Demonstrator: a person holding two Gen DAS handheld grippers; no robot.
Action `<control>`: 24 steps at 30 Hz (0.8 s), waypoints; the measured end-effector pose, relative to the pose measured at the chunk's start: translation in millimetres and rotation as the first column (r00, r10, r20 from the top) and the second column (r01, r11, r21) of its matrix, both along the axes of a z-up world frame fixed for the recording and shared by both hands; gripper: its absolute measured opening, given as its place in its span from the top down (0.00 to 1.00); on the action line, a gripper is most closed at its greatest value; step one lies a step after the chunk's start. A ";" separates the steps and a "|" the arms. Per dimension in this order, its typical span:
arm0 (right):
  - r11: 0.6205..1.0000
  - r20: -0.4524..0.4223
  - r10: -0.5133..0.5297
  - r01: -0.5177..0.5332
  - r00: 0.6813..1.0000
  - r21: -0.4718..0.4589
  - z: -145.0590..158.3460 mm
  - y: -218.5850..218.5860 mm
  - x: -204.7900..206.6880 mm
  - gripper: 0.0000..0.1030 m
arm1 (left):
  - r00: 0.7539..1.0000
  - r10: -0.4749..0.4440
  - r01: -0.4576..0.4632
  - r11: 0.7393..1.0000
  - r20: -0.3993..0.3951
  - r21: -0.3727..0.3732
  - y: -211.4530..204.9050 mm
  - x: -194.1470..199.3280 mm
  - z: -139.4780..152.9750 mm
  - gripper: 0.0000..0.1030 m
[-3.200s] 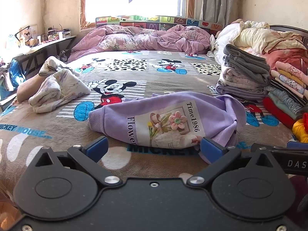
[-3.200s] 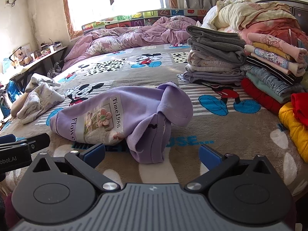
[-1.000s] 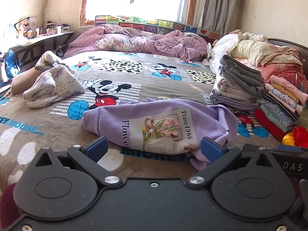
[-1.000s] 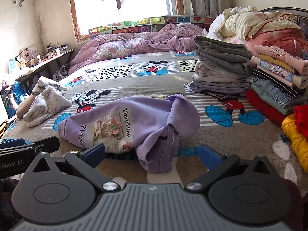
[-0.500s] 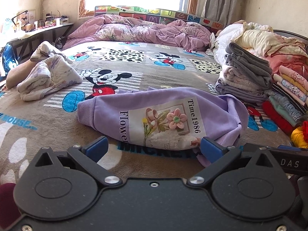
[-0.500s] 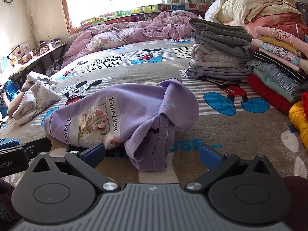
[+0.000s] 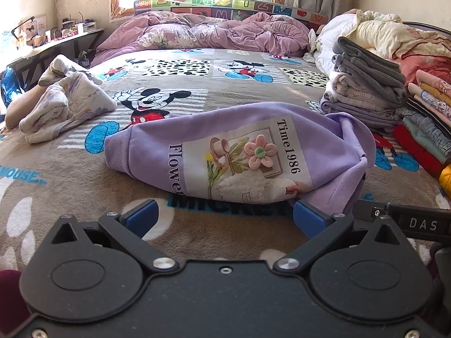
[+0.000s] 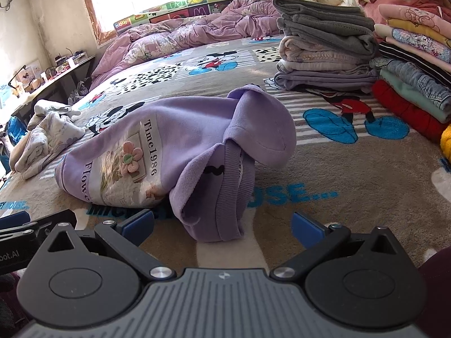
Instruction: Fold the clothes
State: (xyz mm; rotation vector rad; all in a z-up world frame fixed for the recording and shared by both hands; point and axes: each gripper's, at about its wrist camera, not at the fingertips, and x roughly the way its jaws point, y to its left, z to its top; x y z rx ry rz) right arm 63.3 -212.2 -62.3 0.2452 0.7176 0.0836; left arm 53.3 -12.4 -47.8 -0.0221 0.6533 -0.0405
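A crumpled lilac sweatshirt (image 7: 239,152) with a flower print lies on the Mickey Mouse blanket (image 7: 70,186), just ahead of both grippers. My left gripper (image 7: 224,217) is open, low over the blanket, its right finger close to the sweatshirt's near edge. My right gripper (image 8: 222,226) is open too, and the sweatshirt's (image 8: 180,146) ribbed hem hangs between its blue fingertips without being pinched. Each gripper's body shows at the edge of the other's view.
Stacks of folded clothes (image 7: 366,84) line the bed's right side, also seen as the folded clothes (image 8: 324,45) in the right wrist view. A pale bundled garment (image 7: 64,107) lies at left. A purple duvet (image 7: 203,31) is heaped by the window. A desk (image 7: 53,39) stands far left.
Both grippers have moved forward and lower toward the sweatshirt, which now looks larger; the right one has closed in on its hem. Both stay open; the sweatshirt has not moved.
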 end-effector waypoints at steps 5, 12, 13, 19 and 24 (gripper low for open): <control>0.989 0.055 -0.017 0.009 0.998 0.146 -6.9 -28.2 -1.0 0.00 | 0.998 -0.057 0.057 0.998 0.009 0.041 -22.1 17.6 5.5 0.00; 0.922 0.090 -0.104 0.062 0.991 0.383 -15.1 -79.4 -2.4 0.00 | 0.984 -0.176 0.172 0.982 0.034 0.080 -68.0 61.6 17.3 0.00; 0.911 0.082 -0.117 0.074 0.990 0.407 -18.1 -84.0 -1.6 0.00 | 0.981 -0.194 0.192 0.978 0.028 0.077 -75.3 69.5 18.5 0.00; 0.829 0.025 -0.186 0.143 0.982 0.540 -36.3 -111.6 2.8 0.00 | 0.969 -0.246 0.246 0.969 -0.024 0.033 -107.4 111.8 20.3 0.00; 0.804 -0.011 -0.190 0.162 0.982 0.572 -46.4 -113.5 5.8 0.00 | 0.969 -0.217 0.228 0.969 -0.115 0.093 -127.8 139.2 3.4 0.22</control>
